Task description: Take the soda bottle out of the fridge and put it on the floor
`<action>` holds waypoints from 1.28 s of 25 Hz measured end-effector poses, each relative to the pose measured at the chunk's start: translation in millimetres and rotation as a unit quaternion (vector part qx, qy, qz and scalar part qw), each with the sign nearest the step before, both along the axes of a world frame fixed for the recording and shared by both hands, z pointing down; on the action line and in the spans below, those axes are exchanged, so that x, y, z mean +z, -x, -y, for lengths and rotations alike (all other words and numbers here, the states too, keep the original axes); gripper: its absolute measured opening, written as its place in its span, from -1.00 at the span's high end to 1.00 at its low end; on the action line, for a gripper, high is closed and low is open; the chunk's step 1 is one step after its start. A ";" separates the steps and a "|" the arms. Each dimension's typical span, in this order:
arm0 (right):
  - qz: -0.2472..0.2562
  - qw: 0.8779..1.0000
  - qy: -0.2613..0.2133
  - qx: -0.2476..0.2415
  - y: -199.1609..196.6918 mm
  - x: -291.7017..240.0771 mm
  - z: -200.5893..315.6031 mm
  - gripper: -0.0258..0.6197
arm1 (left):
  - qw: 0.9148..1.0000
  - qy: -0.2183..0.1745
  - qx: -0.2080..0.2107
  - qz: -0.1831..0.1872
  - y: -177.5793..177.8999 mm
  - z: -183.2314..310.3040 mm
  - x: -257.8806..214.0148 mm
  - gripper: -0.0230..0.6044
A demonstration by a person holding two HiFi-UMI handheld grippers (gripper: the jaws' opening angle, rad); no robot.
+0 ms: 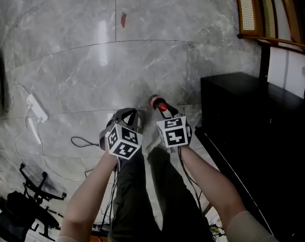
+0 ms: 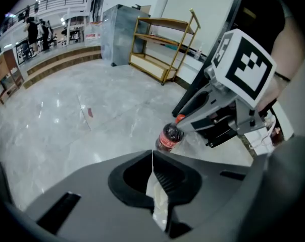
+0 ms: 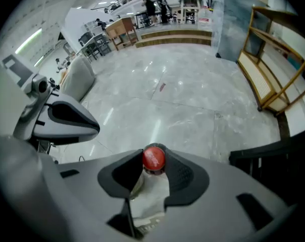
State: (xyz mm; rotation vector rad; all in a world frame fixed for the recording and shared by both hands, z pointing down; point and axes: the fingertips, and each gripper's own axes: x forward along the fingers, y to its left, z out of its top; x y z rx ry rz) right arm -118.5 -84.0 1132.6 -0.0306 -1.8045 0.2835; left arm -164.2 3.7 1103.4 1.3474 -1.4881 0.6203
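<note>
Right gripper (image 3: 153, 156): jaws partly open, clamped on the red-capped neck of the dark plastic soda bottle (image 2: 169, 137), just left of the black cabinet (image 1: 253, 115). Left gripper (image 2: 152, 155), farther left: jaw tips together, empty.

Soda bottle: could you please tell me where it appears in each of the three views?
Head view: centre, soda bottle just above the right gripper.
Left gripper view: centre, just beyond the jaws.
Right gripper view: lower centre, red cap between the jaws.
Shared landmark: red floor mark.
</note>
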 end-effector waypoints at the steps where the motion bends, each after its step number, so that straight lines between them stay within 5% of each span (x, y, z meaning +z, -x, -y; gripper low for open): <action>1: -0.004 1.000 0.005 0.008 -1.1 10.5 -1.7 0.57 | 1.000 0.006 -0.009 -0.011 -3.3 -3.1 10.1 0.90; 10: -0.033 0.999 0.027 0.019 -15.1 90.0 -24.2 0.57 | 0.996 0.027 -0.044 -0.069 -22.6 -14.0 84.5 0.90; 17: -0.076 0.991 0.063 0.093 -28.2 134.1 -21.2 0.57 | 0.994 0.027 -0.056 -0.084 -21.2 -16.1 109.3 0.90; 32: -0.092 0.987 0.077 0.107 -35.5 98.5 -14.6 0.65 | 0.990 0.033 -0.105 -0.086 14.0 -38.8 78.7 0.90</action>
